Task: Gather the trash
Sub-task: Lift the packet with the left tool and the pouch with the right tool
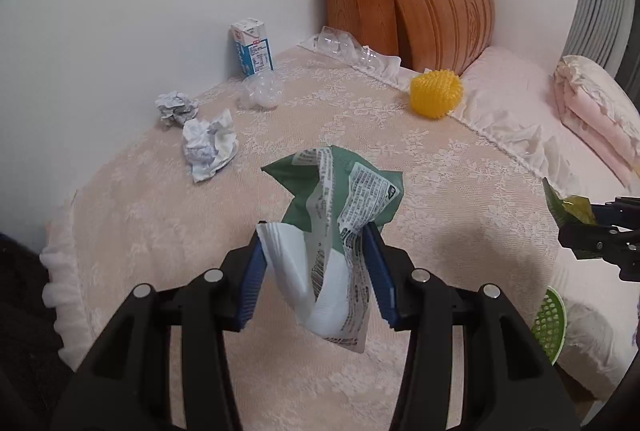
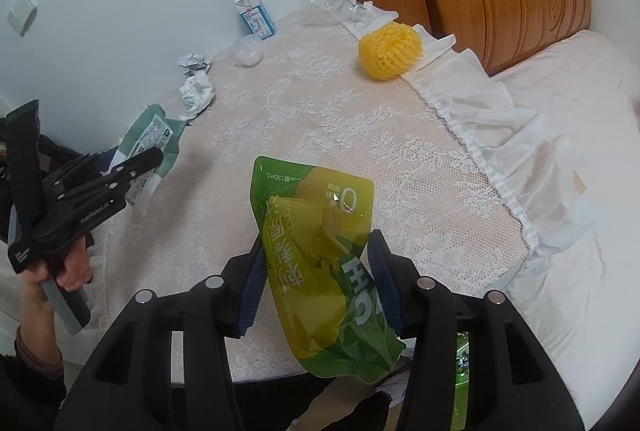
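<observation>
- Left wrist view: the left gripper (image 1: 316, 255) is clamped on a crumpled green-and-white wrapper (image 1: 340, 207), its blue pads pressing both sides; the wrapper hangs clear above the lace-covered table (image 1: 140, 215).
- Right wrist view: the right gripper (image 2: 316, 279) grips a green-and-yellow pouch (image 2: 320, 255) between its pads — the pouch is lifted off the lace cloth.
- Trash left on the table: two balls of crumpled paper (image 1: 176, 109) (image 1: 208, 145) near the wall, touching or nearly so; a blue-and-white milk carton (image 1: 252, 47) upright at the far edge; crushed clear plastic (image 1: 262, 93) just in front of it.
- A yellow foam fruit net (image 1: 436, 95) sits at the table's far right edge, beside the bed (image 2: 580, 111).
- A green mesh basket (image 1: 550, 323) shows at the right edge — partly hidden.
- A person's hand (image 2: 72, 271) holds the left gripper's handle.
</observation>
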